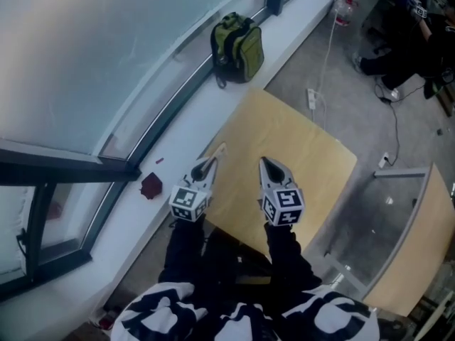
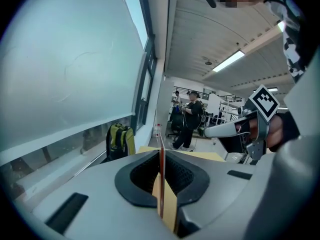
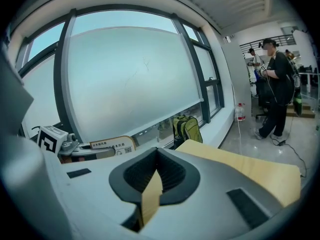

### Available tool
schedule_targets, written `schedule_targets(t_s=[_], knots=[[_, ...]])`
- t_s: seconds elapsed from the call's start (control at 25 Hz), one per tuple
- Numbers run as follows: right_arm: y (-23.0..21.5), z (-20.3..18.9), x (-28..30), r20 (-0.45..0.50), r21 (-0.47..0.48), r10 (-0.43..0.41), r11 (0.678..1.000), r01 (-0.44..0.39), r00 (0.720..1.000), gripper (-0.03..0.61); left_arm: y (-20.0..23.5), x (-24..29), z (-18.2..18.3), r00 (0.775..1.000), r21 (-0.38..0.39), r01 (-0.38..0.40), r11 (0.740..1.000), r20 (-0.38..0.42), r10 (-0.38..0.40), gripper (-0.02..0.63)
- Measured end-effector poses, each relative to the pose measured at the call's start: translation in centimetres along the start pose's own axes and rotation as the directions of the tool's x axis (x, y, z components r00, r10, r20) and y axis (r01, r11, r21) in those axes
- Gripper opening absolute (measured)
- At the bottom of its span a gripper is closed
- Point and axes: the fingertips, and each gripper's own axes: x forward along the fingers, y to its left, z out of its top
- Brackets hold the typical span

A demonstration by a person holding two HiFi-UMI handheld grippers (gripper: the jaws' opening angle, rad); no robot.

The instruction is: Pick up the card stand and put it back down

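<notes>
While the left gripper (image 2: 161, 153) clamps the card stand (image 3: 112, 145), seen at middle left, its label's print is too small to read; the right gripper (image 3: 157, 151) is clenched, empty.

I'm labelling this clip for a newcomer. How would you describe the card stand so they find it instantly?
Start at the light wooden table beside the white window sill. Near the table's left edge, the left claw is shut on the card stand, a thin pale card with dark print. Nothing else is held: the right claw next to it is shut and empty.
</notes>
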Motion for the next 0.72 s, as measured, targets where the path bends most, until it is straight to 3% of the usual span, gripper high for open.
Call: schedule_targets(t_s=[0.16,0.36,0.6,0.72], knots=[[-2.2,0.0,2.3,-0.015,0.03,-0.009,0.999,0.01,1.0,0.015,3.4,3.6,0.2,0.998,0.054,0.048,0.997,-0.034,-0.046,0.021],[-4.8,-0.1,5.0,-0.014,0.06,-0.017,0.998,0.018,1.0,0.016,6.8,9.3,0.7,0.981,0.119,0.185,0.976,-0.081,-0.176,0.021],[-7.8,0.3,7.1,-0.02,0.093,-0.054,0.994,0.056,0.998,0.016,7.5,17.3,2.1,0.935,0.171,0.349,0.921,-0.124,-0.331,0.021],[-8.9,0.2,8.3,-0.026,0.123,-0.079,0.989,0.082,0.997,0.015,6.3,20.7,2.9,0.892,0.202,0.451,0.87,-0.131,-0.432,0.021]])
